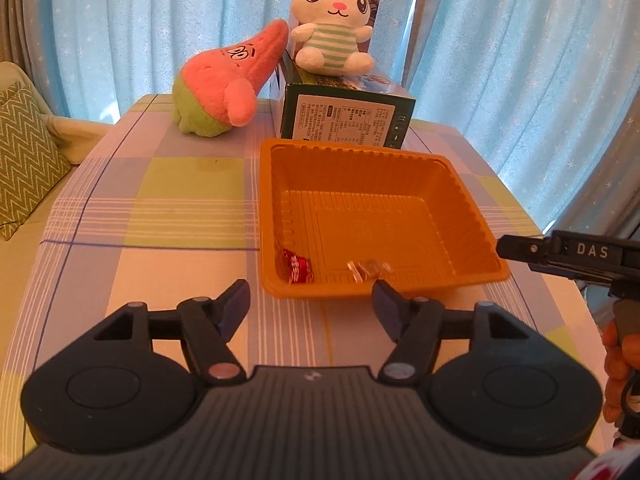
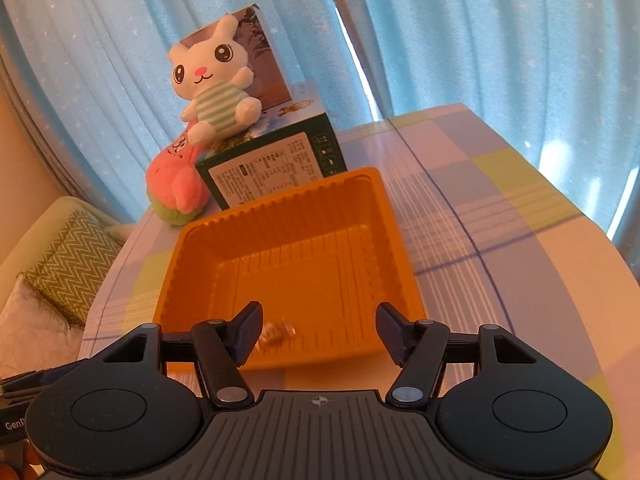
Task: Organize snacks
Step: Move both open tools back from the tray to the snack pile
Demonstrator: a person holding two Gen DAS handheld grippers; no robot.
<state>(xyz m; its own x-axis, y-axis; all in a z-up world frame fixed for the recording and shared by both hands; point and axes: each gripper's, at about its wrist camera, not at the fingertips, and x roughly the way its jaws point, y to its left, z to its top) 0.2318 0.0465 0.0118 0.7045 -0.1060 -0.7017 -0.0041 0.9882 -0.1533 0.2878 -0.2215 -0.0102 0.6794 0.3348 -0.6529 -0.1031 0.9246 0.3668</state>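
An orange plastic tray (image 1: 472, 184) sits on the checked tablecloth. Inside it, near the front wall, lie a red-wrapped snack (image 1: 298, 268) and a clear-wrapped candy (image 1: 366, 269). My left gripper (image 1: 310, 307) hovers just in front of the tray's near edge, open, with nothing between its fingers. In the right wrist view the same tray (image 2: 384, 216) lies ahead and the clear-wrapped candy (image 2: 277, 333), blurred, lies in it beside the left finger. My right gripper (image 2: 318, 334) stands open over the tray's near rim, not gripping anything. The right gripper's body (image 1: 568, 256) enters the left view from the right.
Behind the tray stands a green box (image 1: 346, 118) with a white plush rabbit (image 1: 332, 20) on top and a pink-and-green plush (image 1: 224, 84) to its left. Blue curtains (image 1: 520, 60) hang behind the table. A cushion (image 1: 24, 152) lies on a sofa at left.
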